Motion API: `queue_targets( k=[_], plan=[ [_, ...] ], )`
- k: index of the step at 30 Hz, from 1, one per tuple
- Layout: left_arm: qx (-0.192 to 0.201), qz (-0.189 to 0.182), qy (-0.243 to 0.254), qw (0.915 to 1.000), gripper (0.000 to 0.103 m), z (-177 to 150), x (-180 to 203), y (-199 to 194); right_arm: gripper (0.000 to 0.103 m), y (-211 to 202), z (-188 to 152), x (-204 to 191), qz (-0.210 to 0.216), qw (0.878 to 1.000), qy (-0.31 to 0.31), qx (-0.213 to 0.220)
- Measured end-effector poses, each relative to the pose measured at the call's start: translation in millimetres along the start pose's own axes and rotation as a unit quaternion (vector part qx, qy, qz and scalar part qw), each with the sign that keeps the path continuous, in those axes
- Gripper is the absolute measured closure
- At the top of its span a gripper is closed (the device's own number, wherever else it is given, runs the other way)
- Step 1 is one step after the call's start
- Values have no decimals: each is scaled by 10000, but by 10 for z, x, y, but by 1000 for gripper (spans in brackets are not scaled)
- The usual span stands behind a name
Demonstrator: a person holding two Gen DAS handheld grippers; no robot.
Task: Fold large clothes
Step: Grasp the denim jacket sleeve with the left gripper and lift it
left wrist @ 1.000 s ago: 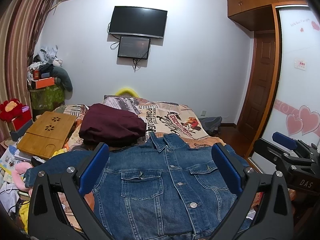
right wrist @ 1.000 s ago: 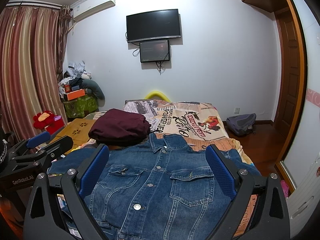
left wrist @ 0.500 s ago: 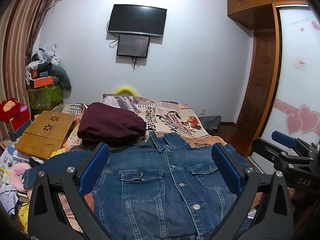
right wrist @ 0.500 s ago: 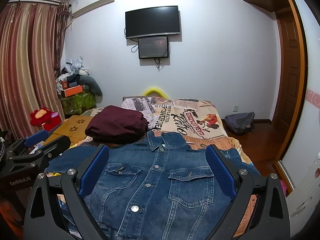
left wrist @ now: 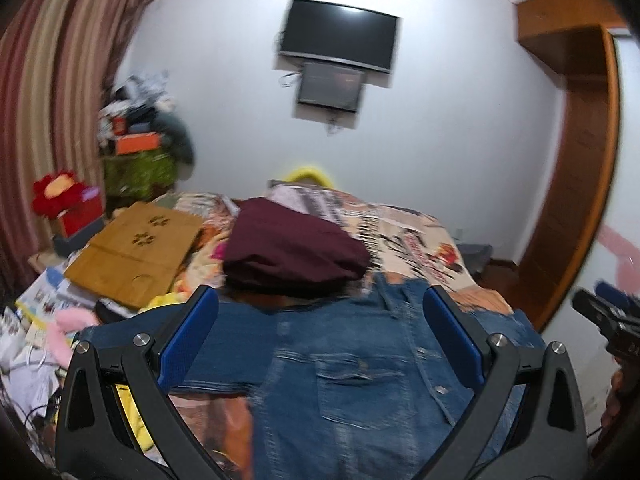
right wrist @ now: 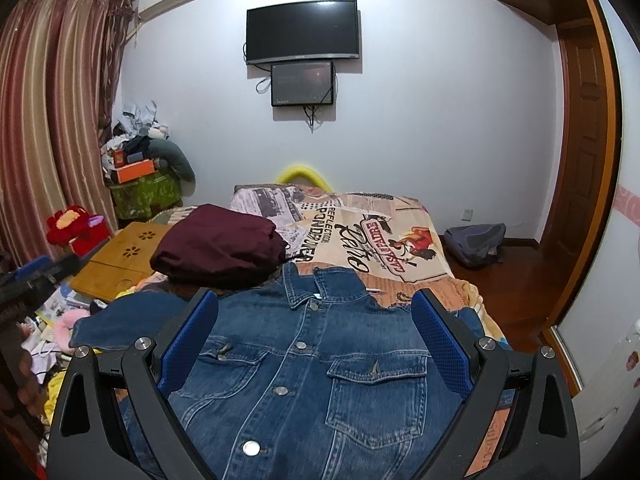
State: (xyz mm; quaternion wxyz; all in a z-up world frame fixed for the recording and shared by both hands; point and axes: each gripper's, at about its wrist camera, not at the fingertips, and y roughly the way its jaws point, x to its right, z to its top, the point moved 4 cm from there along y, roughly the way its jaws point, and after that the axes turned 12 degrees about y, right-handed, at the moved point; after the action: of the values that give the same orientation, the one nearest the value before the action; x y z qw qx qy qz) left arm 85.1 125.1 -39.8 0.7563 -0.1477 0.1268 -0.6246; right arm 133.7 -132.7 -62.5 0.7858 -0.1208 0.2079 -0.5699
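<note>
A blue denim jacket (right wrist: 312, 360) lies front-up and buttoned on the near end of the bed, collar pointing away, sleeves spread to both sides. My right gripper (right wrist: 316, 300) hovers above its chest, open, with nothing between the blue pads. In the blurred left wrist view the jacket (left wrist: 360, 380) sits right of centre, and my left gripper (left wrist: 320, 304) is open and empty over its left sleeve and chest. Each gripper shows at the edge of the other's view: the right gripper (left wrist: 612, 320) and the left gripper (right wrist: 36, 276).
A folded maroon garment (right wrist: 220, 248) rests on the bed's printed cover (right wrist: 380, 240) just beyond the collar. A wooden lap table (right wrist: 120, 260) and clutter lie left of the bed. A grey backpack (right wrist: 476, 244) sits on the floor by the door at the right.
The left wrist view has swung left and tilted, blurring; the jacket now sits to its right. The right gripper has edged closer over the jacket. Both grippers stay open.
</note>
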Motion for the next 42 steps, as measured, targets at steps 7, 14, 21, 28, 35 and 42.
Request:
queue_targets(
  k=[7, 14, 21, 28, 35, 42],
  plan=[
    [-427, 815, -757, 9929, 0, -199, -1092, 383, 7, 390, -22, 68, -210, 9993, 33, -313],
    [-1629, 706, -2018, 9632, 0, -1049, -2014, 958, 7, 701, -153, 134, -478, 9957, 27, -798],
    [-2388, 295, -3527, 9043, 12, -2021, -2491, 1342, 7, 931, -232, 146, -613, 9909, 54, -1200],
    [-2629, 129, -4614, 8473, 23, -2668, -2781, 1571, 7, 1093, -285, 95, -652, 9882, 10, -1384],
    [-2899, 802, -4001, 8657, 55, -2761, -2922, 1850, 7, 1207, -350, 95, -675, 9854, -5, -1562],
    [-2789, 1355, -2890, 9057, 95, -2322, -2859, 1895, 7, 1188, -347, 118, -768, 9852, -102, -1526]
  ],
)
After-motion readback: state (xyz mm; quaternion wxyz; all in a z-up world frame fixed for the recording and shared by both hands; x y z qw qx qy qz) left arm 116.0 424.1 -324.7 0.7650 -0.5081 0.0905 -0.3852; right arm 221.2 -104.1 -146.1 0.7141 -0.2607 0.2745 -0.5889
